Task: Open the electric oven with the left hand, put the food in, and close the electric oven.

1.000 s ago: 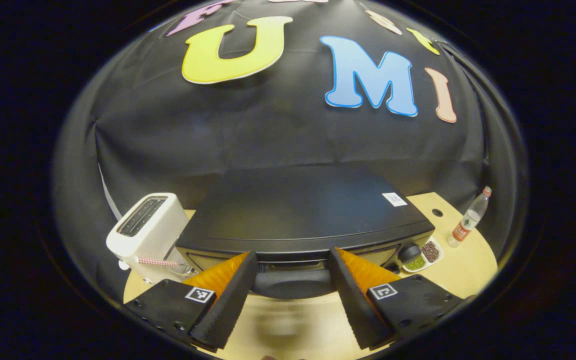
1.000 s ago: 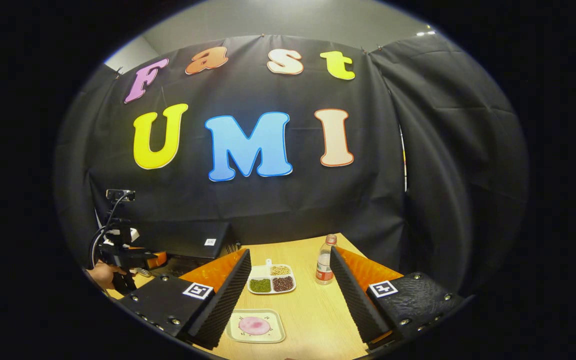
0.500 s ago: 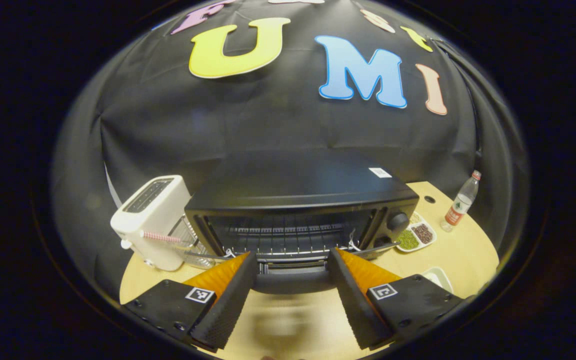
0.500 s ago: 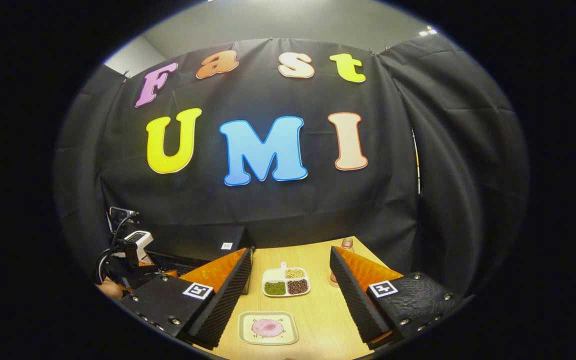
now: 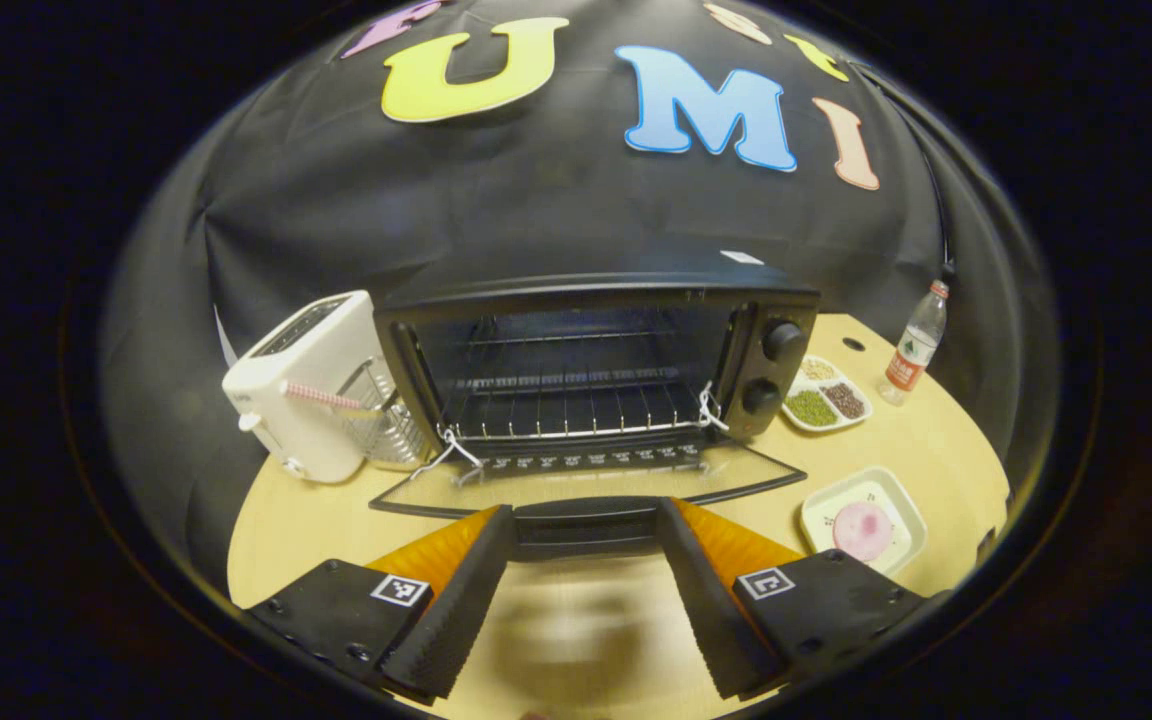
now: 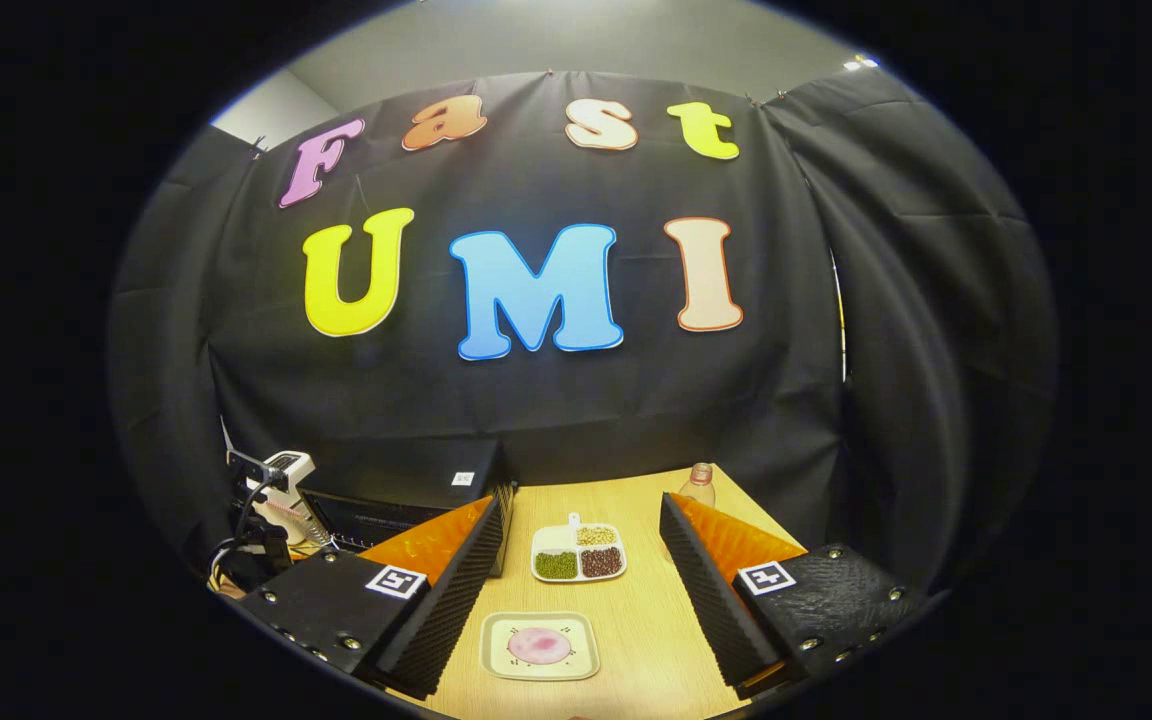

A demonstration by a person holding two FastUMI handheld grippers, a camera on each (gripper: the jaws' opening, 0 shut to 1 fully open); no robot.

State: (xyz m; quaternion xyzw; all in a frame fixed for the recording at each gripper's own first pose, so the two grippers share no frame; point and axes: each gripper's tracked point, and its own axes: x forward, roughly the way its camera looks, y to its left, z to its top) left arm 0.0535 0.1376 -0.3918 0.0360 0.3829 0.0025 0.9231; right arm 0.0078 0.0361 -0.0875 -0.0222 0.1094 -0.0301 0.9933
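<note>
The black electric oven (image 5: 596,290) stands at the middle of the table with its glass door (image 5: 586,475) swung down flat and the wire rack (image 5: 576,410) bare inside. My left gripper (image 5: 584,512) is open, its two fingers straddling the door handle (image 5: 586,528) at the door's near edge. The food, a pink round slice on a white square plate (image 5: 862,518), lies right of the door. In the right gripper view, that plate (image 6: 539,645) lies just ahead of my open right gripper (image 6: 581,503), which holds nothing. The oven (image 6: 406,475) sits to its left.
A white toaster (image 5: 301,395) and a wire basket (image 5: 381,430) stand left of the oven. A sectioned dish of beans (image 5: 824,395) (image 6: 578,552) lies beside the oven's knobs. A water bottle (image 5: 914,340) (image 6: 699,485) stands near the wooden table's far right edge (image 5: 946,440).
The oven door went from closed to fully open, swinging down as my left gripper moved down and back with the handle. My right gripper stayed open and shifted only slightly.
</note>
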